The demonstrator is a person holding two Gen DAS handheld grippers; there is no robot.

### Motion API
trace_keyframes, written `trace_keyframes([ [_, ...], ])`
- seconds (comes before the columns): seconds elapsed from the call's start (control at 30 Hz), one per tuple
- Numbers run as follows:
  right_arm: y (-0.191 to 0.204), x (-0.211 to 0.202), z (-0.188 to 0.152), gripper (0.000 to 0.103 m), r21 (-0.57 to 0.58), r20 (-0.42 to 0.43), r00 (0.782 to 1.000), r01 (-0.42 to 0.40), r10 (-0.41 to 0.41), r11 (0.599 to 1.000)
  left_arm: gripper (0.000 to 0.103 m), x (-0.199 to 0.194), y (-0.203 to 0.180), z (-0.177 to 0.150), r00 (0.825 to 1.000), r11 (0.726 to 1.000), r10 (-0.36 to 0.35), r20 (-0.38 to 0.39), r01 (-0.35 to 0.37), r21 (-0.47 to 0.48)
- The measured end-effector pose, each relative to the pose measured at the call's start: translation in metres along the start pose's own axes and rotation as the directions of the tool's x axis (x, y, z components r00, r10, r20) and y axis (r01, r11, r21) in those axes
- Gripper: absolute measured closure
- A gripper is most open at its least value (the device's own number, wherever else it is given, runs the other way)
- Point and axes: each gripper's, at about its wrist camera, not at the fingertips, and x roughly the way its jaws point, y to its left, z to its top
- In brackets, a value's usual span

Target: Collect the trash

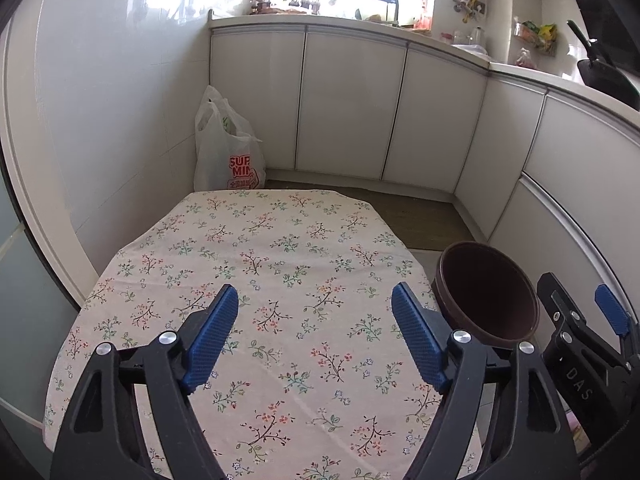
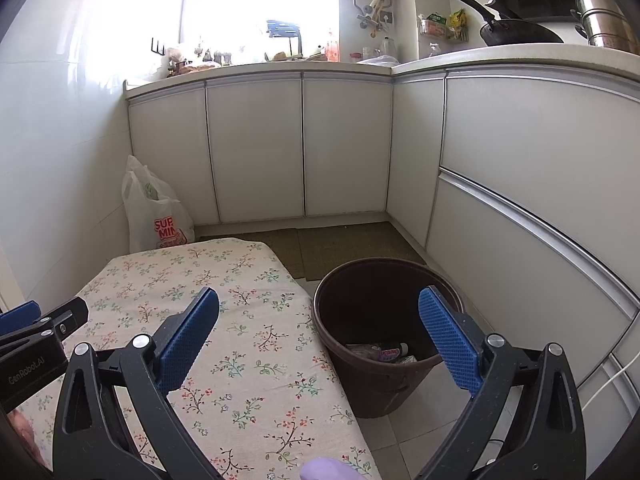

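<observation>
Both the left hand-held gripper (image 1: 314, 304) and the right hand-held gripper (image 2: 319, 308) gape empty. Trash (image 2: 382, 352) lies in the brown bin (image 2: 340, 344) at lower centre; check the floral counter (image 1: 280, 232) for leftovers.

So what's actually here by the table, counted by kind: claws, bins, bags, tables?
Claws: 2, the left claw and the right claw, both open and holding nothing
Bins: 1, the brown bin with some wrappers at its bottom
Bags: 1, the white plastic bag in the corner
Tables: 1, the floral-cloth table
Total: 5
</observation>
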Motion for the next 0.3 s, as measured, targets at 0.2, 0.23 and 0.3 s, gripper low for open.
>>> trace_keyframes([
  [0.2,-0.0008,0.0002,-0.0005,0.007,-0.001,0.002,1.000,0.003,-0.003,1.000,0.016,-0.0003,-0.0030,0.0001,1.000,1.000,-0.010,-0.014,0.010,0.002],
  [0.23,0.0000,0.0005,-0.0003,0.007,0.000,0.002,1.000,0.005,-0.005,1.000,0.015,-0.0011,-0.0040,0.0003,1.000,1.000,-0.007,-0.011,0.007,0.006],
  [0.3,-0.0003,0.0004,-0.0009,0.007,-0.002,0.001,1.000,0.004,-0.004,1.000,0.014,-0.0026,-0.0055,0.0009,1.000,1.000,0.000,0.000,0.000,0.017],
])
